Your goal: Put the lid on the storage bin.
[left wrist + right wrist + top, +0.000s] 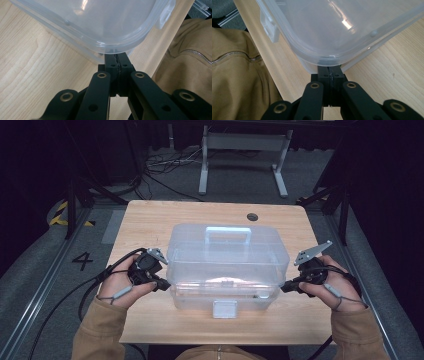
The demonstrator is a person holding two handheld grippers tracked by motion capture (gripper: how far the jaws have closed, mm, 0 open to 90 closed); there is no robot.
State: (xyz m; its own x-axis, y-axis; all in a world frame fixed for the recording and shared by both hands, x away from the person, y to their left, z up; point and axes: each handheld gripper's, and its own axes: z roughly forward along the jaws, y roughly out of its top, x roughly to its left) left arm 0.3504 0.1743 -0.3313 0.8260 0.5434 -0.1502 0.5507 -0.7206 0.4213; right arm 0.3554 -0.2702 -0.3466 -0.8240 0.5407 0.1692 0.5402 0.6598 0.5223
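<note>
A clear plastic storage box (227, 255) with a lid, a top handle (228, 236) and a front latch (224, 309) stands in the middle of the wooden table (150, 220). My left gripper (165, 283) is at its near left corner, and my right gripper (285, 288) at its near right corner. In the left gripper view the jaws are shut together, the left gripper (116, 56) tucked just under the rim of the box (100, 22). The right gripper (329, 68) likewise has shut jaws, under the rim of the box (342, 27). Nothing is between either pair.
A round cable hole (252, 216) sits at the table's far right. Behind the table are a white metal stand (245, 145) and loose cables on the floor. The person's tan jacket (237, 82) is close to the table's near edge.
</note>
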